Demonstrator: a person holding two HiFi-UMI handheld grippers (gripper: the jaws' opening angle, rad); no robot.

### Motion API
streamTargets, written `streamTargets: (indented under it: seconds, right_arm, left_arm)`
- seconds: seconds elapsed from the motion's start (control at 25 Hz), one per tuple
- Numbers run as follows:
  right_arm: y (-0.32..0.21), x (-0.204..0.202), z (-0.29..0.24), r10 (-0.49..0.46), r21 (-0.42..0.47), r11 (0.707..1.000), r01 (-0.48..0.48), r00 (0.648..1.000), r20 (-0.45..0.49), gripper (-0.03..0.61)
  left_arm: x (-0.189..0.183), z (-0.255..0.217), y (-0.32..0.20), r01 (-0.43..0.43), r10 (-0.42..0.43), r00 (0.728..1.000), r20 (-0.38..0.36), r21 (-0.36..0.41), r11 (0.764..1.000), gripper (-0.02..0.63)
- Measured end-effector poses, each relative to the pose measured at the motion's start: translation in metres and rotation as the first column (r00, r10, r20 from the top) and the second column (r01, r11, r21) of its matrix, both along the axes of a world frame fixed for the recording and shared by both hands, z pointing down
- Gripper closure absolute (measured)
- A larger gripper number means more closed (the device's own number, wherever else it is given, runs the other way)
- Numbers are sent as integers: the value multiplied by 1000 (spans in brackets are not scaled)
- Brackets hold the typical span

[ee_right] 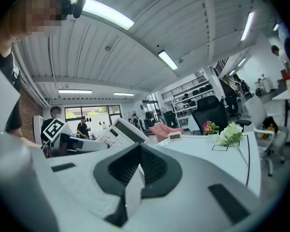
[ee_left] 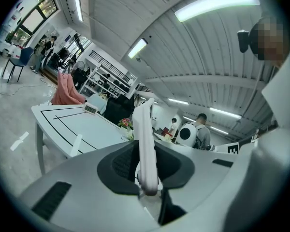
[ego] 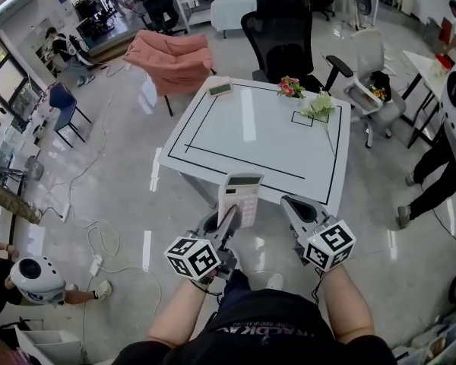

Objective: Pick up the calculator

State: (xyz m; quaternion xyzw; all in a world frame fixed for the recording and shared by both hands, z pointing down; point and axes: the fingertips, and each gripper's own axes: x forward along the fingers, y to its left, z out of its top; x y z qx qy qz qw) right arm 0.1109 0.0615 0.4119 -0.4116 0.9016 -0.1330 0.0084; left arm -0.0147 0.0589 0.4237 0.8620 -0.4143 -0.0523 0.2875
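Note:
The white calculator [ego: 239,196] hangs in the air just in front of the near edge of the white table [ego: 213,139]. My left gripper [ego: 229,223] is shut on its lower end. In the left gripper view the calculator [ee_left: 144,134] stands edge-on between the jaws. The right gripper view shows the calculator's [ee_right: 120,132] display and keys off to the left. My right gripper [ego: 291,204] is beside it on the right, shut, with nothing in it, and its jaws [ee_right: 134,180] meet in its own view.
The table is marked with black tape lines. A small grey display device [ego: 220,89] lies at its far left corner, with pink flowers [ego: 290,87] and white flowers [ego: 318,105] at the far right. A black office chair [ego: 285,36] and a pink chair [ego: 175,59] stand behind. People stand around the room.

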Motion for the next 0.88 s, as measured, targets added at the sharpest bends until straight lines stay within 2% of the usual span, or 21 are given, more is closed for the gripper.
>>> streamTargets:
  seconds: [0.88]
  right_arm:
    - [0,-1,-6,-4,14,1000,4,1000,4,577]
  left_arm:
    - [0,-6,1,1,-1,1000,-3,13,1000,548]
